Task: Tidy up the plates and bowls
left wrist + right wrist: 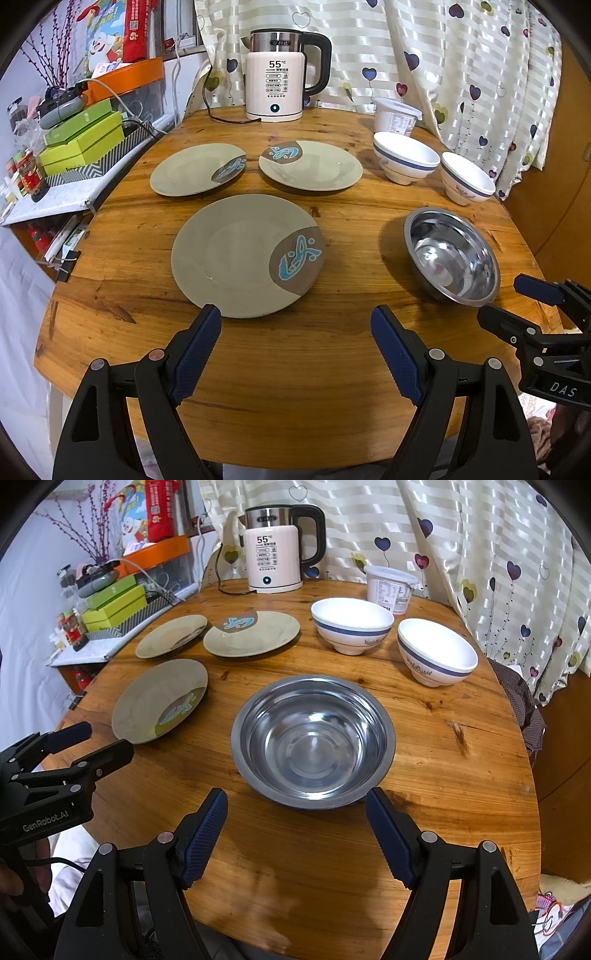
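While both grippers hover over the near edge of the round wooden table (332, 387), neither touches anything. The left gripper (295, 332) has its jaws spread wide and empty, just short of the near plate (236, 254), which lies toward the table's near left. Behind it, toward the far left edge, sits the left plate (192, 170), and just beside that, near the table's middle, the middle plate (317, 166); the two rims look almost touching. All three are tan with a brown patch and a blue fish mark. A kettle (275, 81) stands at the far edge, showing 55. Right of the plates, the steel bowl (314, 742) rests upright and empty near the near edge, directly ahead of the right gripper (297, 805), whose jaws are likewise spread and empty. Farther back stand two white bowls with blue bands: the left bowl (352, 624) and the right bowl (437, 650) by the right edge. A white tub (391, 589) sits behind them.
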The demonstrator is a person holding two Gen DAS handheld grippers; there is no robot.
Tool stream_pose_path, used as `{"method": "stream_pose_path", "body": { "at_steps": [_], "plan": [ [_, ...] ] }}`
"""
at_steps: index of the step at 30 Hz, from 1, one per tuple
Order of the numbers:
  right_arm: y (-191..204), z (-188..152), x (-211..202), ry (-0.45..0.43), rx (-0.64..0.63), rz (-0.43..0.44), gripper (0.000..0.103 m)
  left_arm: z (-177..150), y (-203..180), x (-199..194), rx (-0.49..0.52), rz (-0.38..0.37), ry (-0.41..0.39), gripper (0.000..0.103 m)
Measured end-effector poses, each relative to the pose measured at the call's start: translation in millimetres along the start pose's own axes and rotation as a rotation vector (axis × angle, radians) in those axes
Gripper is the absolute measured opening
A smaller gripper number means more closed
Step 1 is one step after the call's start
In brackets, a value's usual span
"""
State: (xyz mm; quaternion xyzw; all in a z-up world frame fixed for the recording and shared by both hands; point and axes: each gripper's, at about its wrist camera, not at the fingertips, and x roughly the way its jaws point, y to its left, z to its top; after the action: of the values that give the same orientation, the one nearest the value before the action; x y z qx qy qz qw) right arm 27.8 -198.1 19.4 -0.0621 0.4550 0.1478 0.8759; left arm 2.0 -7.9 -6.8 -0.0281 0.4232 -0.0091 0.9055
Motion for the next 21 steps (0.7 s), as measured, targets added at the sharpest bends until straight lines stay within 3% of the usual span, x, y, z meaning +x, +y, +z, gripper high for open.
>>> {"method": "stream_pose_path", "body": {
  "at_steps": [21],
  "plan": [
    [-4, 8, -7, -0.013, 0.0, 0.001, 0.078, 1, 8, 0, -0.029, -0.02, 0.001, 0.083]
  ]
}}
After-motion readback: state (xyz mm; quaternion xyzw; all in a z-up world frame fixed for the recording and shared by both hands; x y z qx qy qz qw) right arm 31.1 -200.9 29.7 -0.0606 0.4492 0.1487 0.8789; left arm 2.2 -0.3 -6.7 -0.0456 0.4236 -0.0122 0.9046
